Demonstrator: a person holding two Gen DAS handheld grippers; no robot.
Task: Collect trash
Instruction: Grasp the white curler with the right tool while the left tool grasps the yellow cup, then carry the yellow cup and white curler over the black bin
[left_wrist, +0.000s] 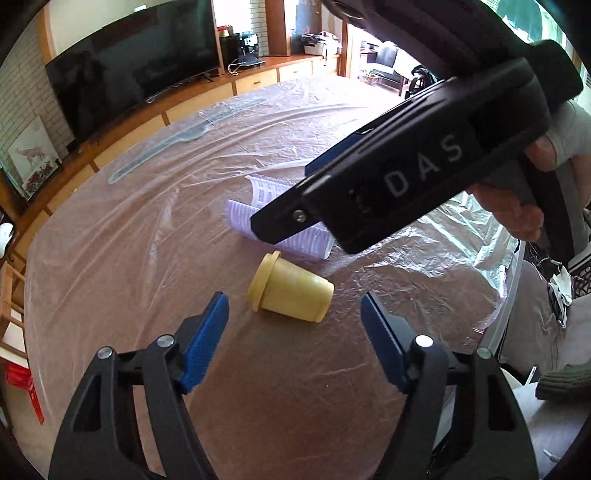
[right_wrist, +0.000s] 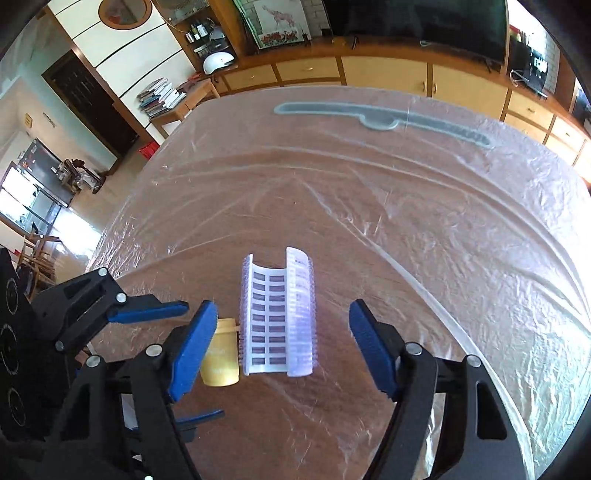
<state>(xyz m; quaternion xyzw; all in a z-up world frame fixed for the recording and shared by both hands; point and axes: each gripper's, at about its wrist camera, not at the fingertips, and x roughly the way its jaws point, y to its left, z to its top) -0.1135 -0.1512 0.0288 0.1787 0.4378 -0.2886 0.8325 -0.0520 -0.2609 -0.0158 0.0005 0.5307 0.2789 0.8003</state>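
Observation:
A yellow plastic cup lies on its side on the table, its rimmed mouth to the left. My left gripper is open around it, with a blue pad off each side and neither touching. Just beyond the cup lies a curled white printed sheet. My right gripper is open over that sheet, fingers clear of both its edges. In the left wrist view the right gripper's black body covers part of the sheet. In the right wrist view the cup lies left of the sheet, with the left gripper's fingers beside it.
A crinkled clear plastic cover lies over the brown table. A long grey-blue shape rests at its far side. Wooden cabinets with a large dark TV line the wall behind. A person's hand holds the right gripper near the table's right edge.

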